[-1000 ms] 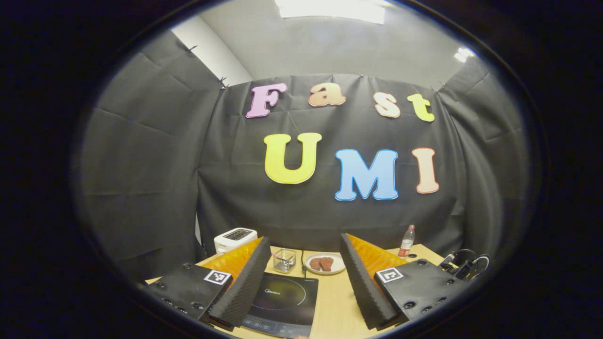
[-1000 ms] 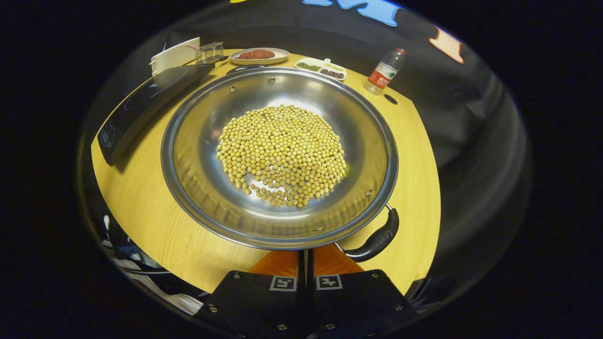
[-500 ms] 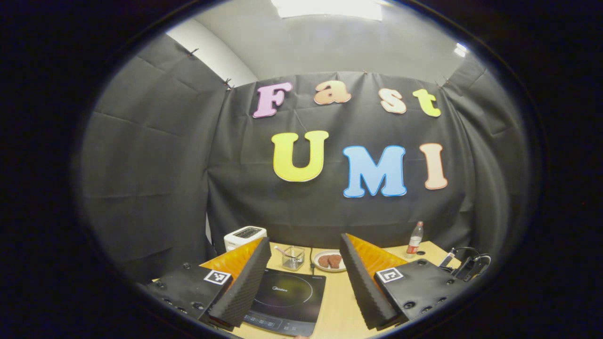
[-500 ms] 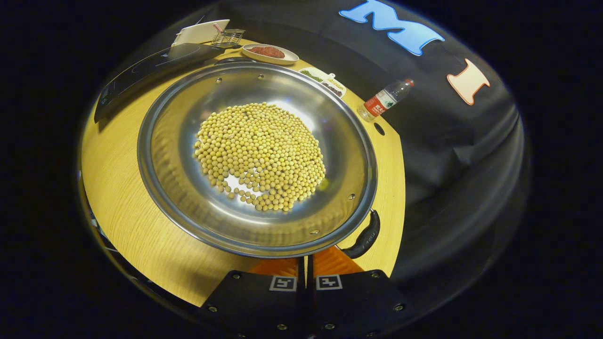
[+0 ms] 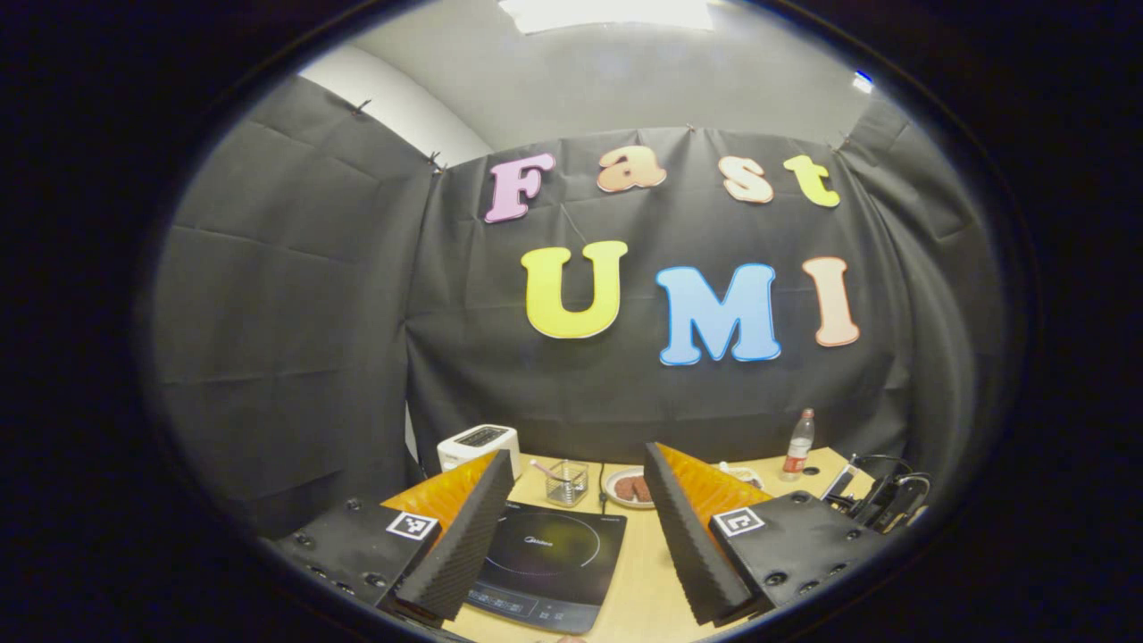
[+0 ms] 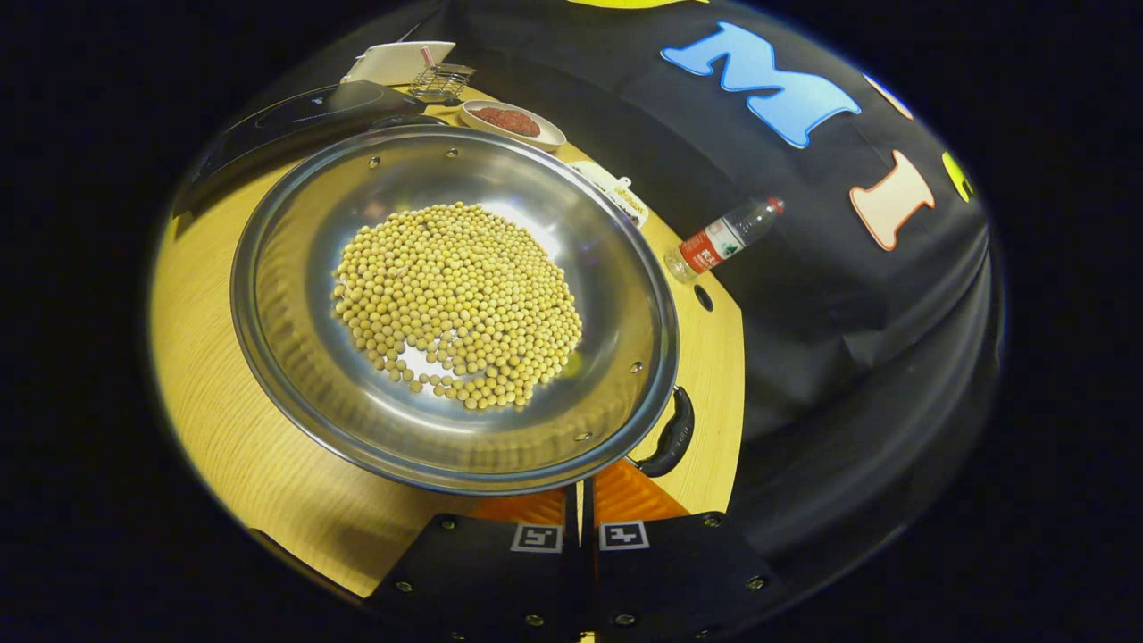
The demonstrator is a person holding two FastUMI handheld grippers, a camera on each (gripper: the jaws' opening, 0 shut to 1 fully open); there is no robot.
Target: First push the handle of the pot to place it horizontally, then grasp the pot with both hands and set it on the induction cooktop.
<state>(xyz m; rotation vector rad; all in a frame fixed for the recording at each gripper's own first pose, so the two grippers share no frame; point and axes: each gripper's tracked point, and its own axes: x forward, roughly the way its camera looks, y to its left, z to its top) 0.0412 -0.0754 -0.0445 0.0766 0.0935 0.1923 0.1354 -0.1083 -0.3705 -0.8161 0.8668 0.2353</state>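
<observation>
Right gripper (image 6: 579, 500), jaws closed, empty, just beside pot (image 6: 451, 304); handle (image 6: 671, 433) lies right; left gripper (image 5: 571, 536) wide, apart.

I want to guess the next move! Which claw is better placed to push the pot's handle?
Probably the right claw: it sits shut at the pot rim, beside the handle. The left claw is open above the cooktop.

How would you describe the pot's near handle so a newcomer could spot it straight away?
Start at the wide steel pot of yellow beans on the wooden table. Follow its rim to the edge nearest the right gripper. The curved black loop handle juts out there, dark against the shiny metal.
</observation>
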